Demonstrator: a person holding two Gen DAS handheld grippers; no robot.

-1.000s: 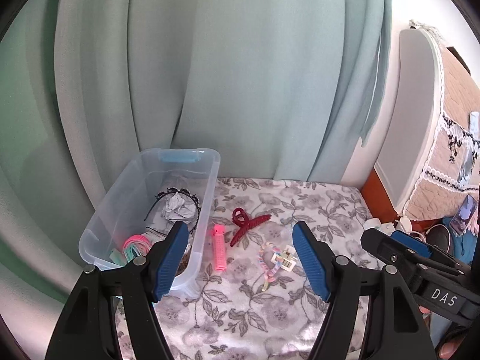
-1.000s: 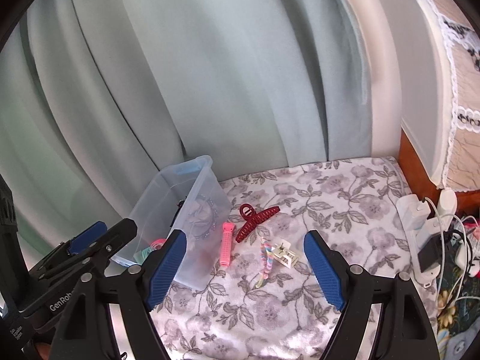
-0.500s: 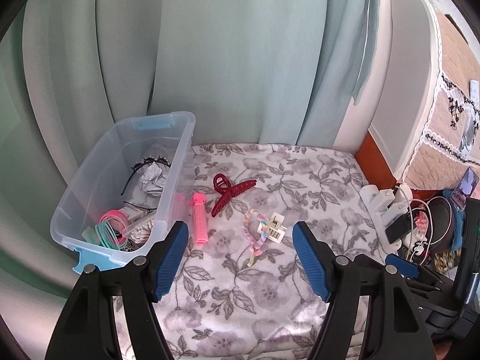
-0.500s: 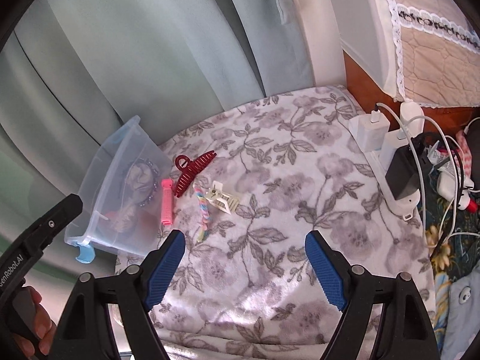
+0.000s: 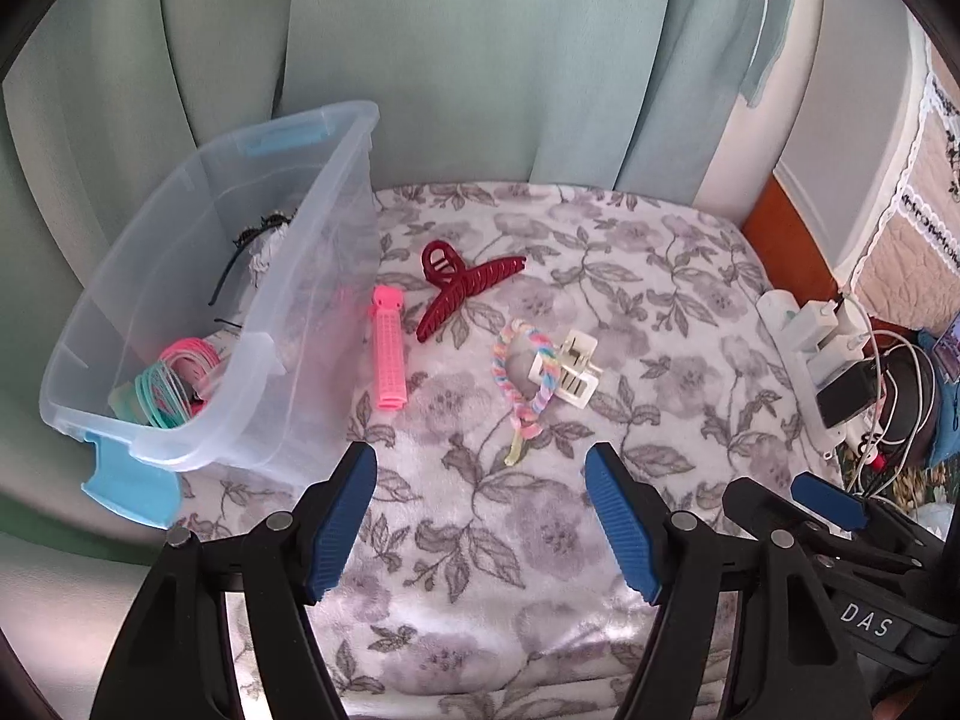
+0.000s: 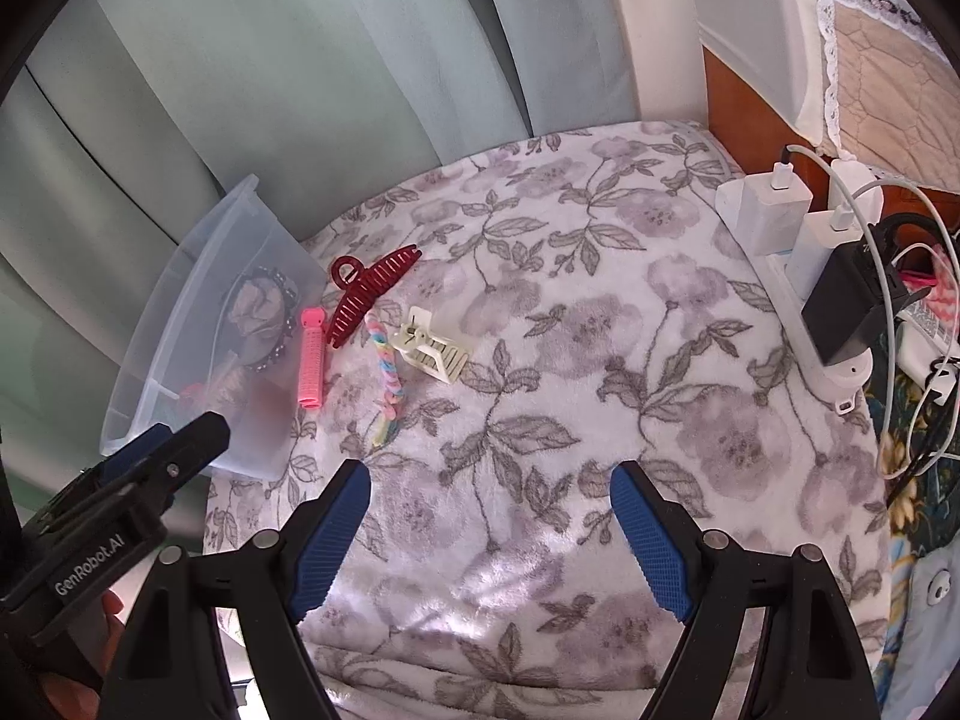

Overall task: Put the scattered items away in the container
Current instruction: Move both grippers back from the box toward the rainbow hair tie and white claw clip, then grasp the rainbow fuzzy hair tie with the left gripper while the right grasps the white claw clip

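Lying on fuzzy floral blanket: ribbed pink roller; both hand-held grippers spread.

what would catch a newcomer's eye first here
Four bright hair accessories lie on the floral grey blanket: a dark red claw clip, a pink ridged roller, a pastel braided band and a cream claw clip. Left of them stands a clear plastic bin already holding hairbands.
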